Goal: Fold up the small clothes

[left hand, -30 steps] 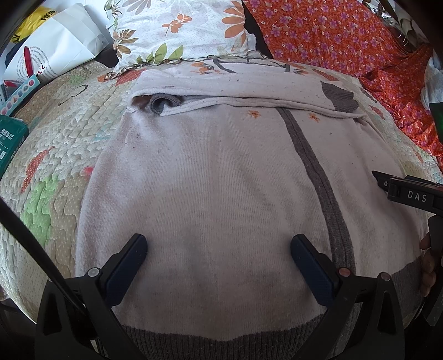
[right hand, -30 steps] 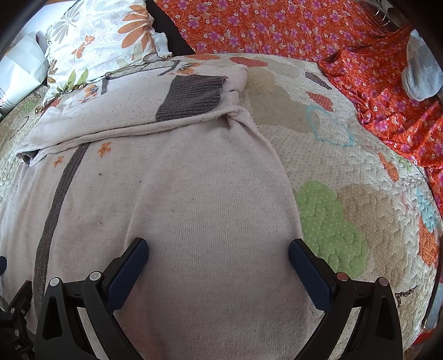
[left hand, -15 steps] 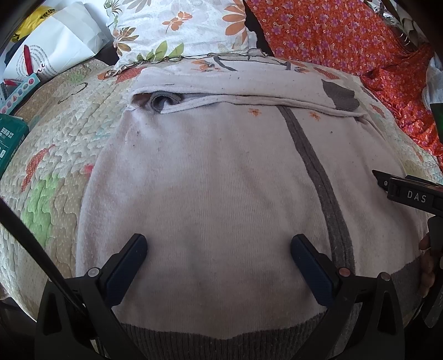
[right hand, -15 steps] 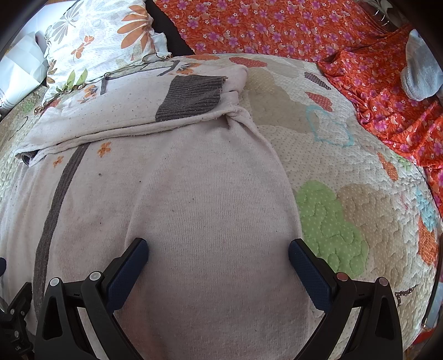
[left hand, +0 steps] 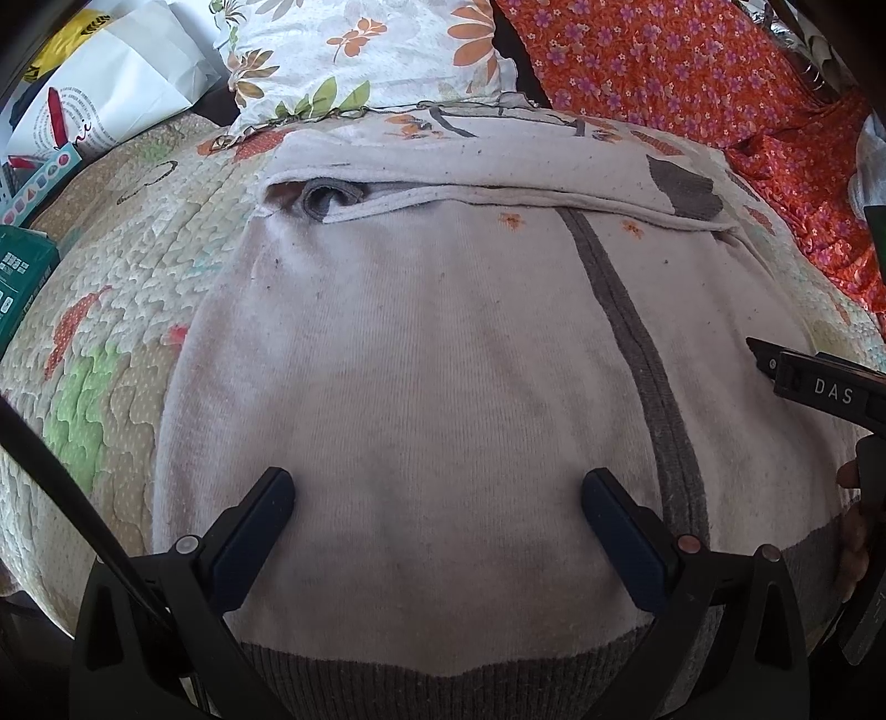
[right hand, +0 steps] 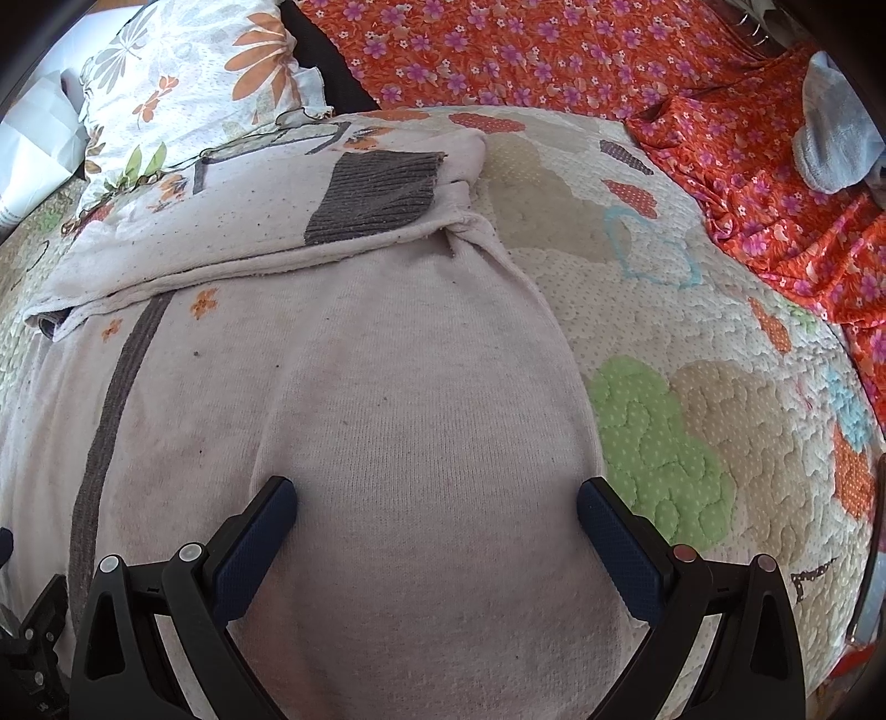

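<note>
Both hand-held grippers, left (left hand: 437, 498) and right (right hand: 437, 507), are hovering wide apart over the pale sweater (left hand: 421, 354) lying on the quilted bed (right hand: 692, 354); a floral pillow (left hand: 360, 50) and orange flowered cloth (right hand: 554, 61) are lying beyond.

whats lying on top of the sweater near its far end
A sleeve with a dark ribbed cuff is folded across the sweater. A grey collar edge peeks from under the sleeve; the rest beneath is covered.

Quilted bedspread (right hand: 692, 354) seen right of the jaws; floral pillow (left hand: 360, 50) and orange flowered cloth (right hand: 498, 50) beyond them.
</note>
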`<act>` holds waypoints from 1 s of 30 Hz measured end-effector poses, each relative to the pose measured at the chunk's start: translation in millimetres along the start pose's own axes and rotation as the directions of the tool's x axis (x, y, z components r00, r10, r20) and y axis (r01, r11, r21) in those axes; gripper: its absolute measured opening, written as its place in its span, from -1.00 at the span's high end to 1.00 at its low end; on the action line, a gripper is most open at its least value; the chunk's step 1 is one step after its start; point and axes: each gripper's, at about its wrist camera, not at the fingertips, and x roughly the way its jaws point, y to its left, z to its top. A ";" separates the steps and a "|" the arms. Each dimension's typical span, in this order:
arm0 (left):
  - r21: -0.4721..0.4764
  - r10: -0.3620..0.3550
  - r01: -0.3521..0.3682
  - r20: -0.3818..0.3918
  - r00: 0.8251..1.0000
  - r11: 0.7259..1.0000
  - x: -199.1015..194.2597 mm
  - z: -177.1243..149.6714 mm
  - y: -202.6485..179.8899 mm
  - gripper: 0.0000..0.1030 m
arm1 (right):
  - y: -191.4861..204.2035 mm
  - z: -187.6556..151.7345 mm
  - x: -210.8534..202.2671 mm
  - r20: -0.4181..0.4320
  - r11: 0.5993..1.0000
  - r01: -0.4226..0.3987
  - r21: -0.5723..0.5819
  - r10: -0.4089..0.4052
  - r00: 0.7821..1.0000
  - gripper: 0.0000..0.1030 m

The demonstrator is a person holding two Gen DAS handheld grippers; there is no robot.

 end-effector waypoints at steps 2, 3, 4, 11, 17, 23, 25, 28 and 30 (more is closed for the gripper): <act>-0.002 0.000 0.000 0.000 1.000 1.000 0.7 -1.3 0.5 -1.00 | -0.2 -0.6 0.1 0.004 1.000 -0.002 0.003 0.002 1.000 -0.99; -0.004 0.000 0.000 -0.001 1.000 1.000 1.2 -2.0 0.6 -1.00 | 0.2 -0.5 0.0 0.004 1.000 -0.001 -0.001 0.001 1.000 -0.99; -0.005 0.000 0.000 -0.002 1.000 1.000 1.5 -2.4 0.9 -1.00 | 0.5 -0.4 0.1 0.004 1.000 -0.001 -0.003 0.001 1.000 -0.99; -0.008 0.003 -0.003 -0.010 1.000 1.000 1.8 -2.4 0.6 -1.00 | 1.2 -0.2 -0.3 -0.009 1.000 -0.011 -0.006 0.011 1.000 -0.99; -0.001 -0.003 0.003 -0.028 1.000 1.000 0.8 -1.9 1.7 -1.00 | 0.1 -2.4 -1.9 0.003 0.999 -0.016 0.031 0.016 1.000 -0.99; 0.000 -0.005 0.005 -0.038 0.999 1.000 -0.2 -2.4 1.9 -1.00 | -1.4 3.7 -0.6 -0.044 0.999 -0.038 0.021 0.039 0.998 -1.00; 0.001 -0.006 0.006 -0.042 0.999 1.000 -0.5 -2.4 1.9 -1.00 | -4.7 6.1 -2.5 -0.051 0.997 -0.066 0.033 0.067 0.996 -1.00; 0.002 -0.005 0.005 -0.045 0.999 1.000 -0.5 -2.3 2.1 -1.00 | -11.1 8.6 -9.0 -0.040 0.990 -0.121 0.071 0.124 0.992 -0.98; 0.002 -0.006 0.006 -0.044 0.999 1.000 -0.4 -2.1 2.4 -1.00 | -12.3 9.7 -13.2 -0.029 0.989 -0.127 0.075 0.130 0.991 -0.97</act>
